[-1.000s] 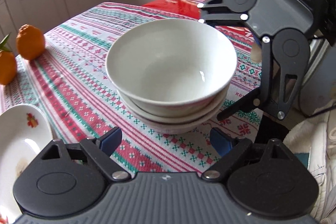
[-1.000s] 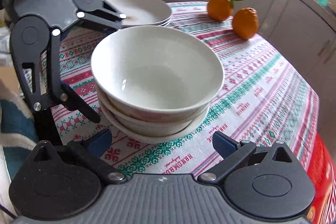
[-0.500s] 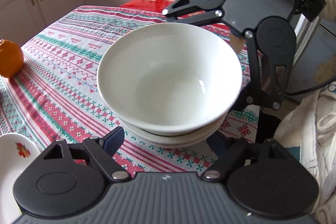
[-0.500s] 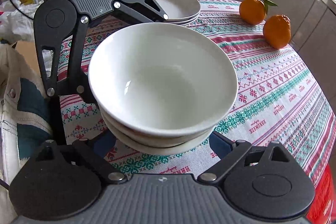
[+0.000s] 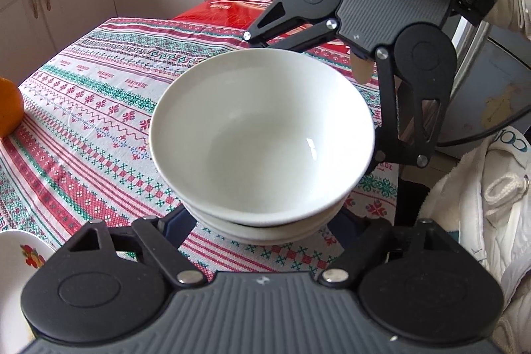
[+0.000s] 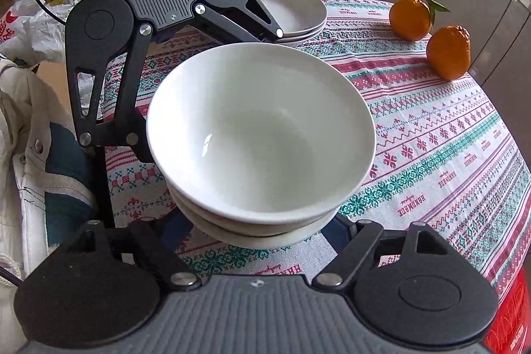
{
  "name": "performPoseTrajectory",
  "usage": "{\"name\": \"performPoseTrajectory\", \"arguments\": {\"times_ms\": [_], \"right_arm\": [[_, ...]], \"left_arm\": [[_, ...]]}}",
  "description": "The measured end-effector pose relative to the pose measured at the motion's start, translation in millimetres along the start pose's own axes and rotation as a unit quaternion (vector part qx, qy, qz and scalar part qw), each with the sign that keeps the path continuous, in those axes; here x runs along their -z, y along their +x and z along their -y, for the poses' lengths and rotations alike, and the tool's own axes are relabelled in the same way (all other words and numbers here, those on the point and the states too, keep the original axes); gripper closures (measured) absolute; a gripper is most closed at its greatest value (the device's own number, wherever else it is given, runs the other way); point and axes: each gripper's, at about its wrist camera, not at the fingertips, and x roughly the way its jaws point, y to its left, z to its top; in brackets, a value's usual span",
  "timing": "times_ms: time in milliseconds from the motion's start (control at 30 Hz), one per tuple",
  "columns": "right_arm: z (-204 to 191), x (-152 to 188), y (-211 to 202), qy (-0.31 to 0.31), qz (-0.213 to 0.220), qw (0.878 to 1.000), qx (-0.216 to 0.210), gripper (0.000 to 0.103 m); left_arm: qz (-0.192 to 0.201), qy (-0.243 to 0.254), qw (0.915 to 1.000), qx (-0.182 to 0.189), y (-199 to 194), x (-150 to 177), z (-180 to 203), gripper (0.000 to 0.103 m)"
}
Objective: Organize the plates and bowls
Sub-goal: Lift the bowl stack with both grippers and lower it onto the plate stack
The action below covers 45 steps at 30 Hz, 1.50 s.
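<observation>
So from my left wrist view, the stack of bowls (image 5: 262, 148) sits dead ahead on the worktop (image 5: 99, 108), right between my left fingers (image 5: 265, 221). Their tips are tucked under the bottom bowl's flare, so I honestly can't tell if the pads are pressing yet. My right fingers (image 5: 312, 98) come in from the far side, straddling the same stack. From the right wrist view it's the mirror image: stack (image 6: 262, 135) centred between my right fingers (image 6: 262, 228), which have just been closing in around the base, tips hidden again, left fingers (image 6: 212, 92) opposite. Both hands are about equally near, so this looks like a two-sided lift. The bowls are round, no long axis to fuss over. The other plates (image 6: 292, 5) sit beyond, toward the back of the worktop.
</observation>
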Motion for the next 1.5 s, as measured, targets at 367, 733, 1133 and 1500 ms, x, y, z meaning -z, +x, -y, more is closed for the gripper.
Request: {"name": "performPoseTrajectory", "arguments": {"times_ms": [367, 733, 1133, 1500], "right_arm": [[3.9, -2.5, 0.1, 0.010, -0.005, 1.000, -0.014, 0.017], [3.2, -3.7, 1.6, 0.015, -0.006, 1.000, -0.010, 0.016], [2.7, -3.5, 0.3, 0.015, -0.007, 1.000, -0.010, 0.016], [0.8, -6.7, -1.3, 0.004, -0.011, 1.000, -0.002, 0.016]], "left_arm": [[0.001, 0.007, 0.9999, 0.009, -1.1, 0.4, -2.0, 0.020], [-0.003, 0.004, 0.9999, 0.010, -1.0, -2.3, -2.4, 0.020], [-0.006, 0.009, 0.9999, 0.012, 1.1, -4.4, -2.1, 0.017], [-0.004, 0.008, 1.0000, 0.000, -1.2, -4.1, 0.7, 0.018]]}}
